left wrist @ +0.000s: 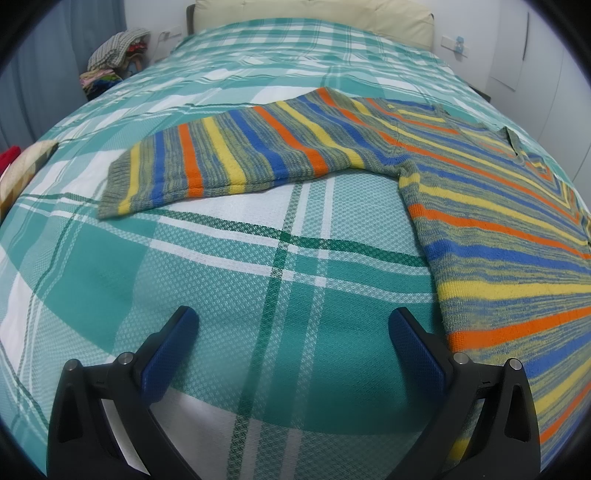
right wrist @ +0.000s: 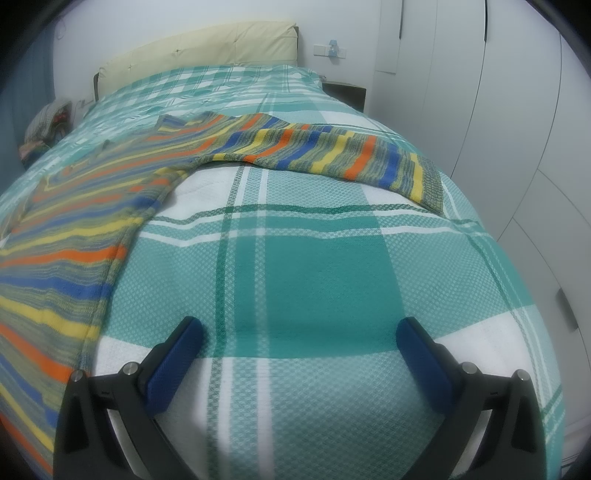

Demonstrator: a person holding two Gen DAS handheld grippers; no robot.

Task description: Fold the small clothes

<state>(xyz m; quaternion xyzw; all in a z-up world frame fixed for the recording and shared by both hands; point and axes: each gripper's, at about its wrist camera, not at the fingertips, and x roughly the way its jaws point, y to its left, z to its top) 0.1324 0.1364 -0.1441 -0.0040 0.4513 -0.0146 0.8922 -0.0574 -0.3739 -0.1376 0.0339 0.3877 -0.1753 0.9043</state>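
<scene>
A striped knit sweater (left wrist: 498, 229) in orange, yellow, blue and grey-green lies flat on the bed, its body at the right of the left wrist view. One sleeve (left wrist: 229, 158) stretches out to the left, ahead of my left gripper (left wrist: 293, 325), which is open and empty above the bedspread beside the sweater's edge. In the right wrist view the sweater body (right wrist: 66, 240) lies at the left and its other sleeve (right wrist: 332, 155) stretches right, its cuff near the bed edge. My right gripper (right wrist: 299, 332) is open and empty above the bedspread.
The bed has a teal and white plaid cover (left wrist: 258, 266) and a cream headboard (left wrist: 314, 14). A pile of clothes (left wrist: 114, 59) sits by the far left corner. White wardrobe doors (right wrist: 517, 129) stand close along the bed's right side.
</scene>
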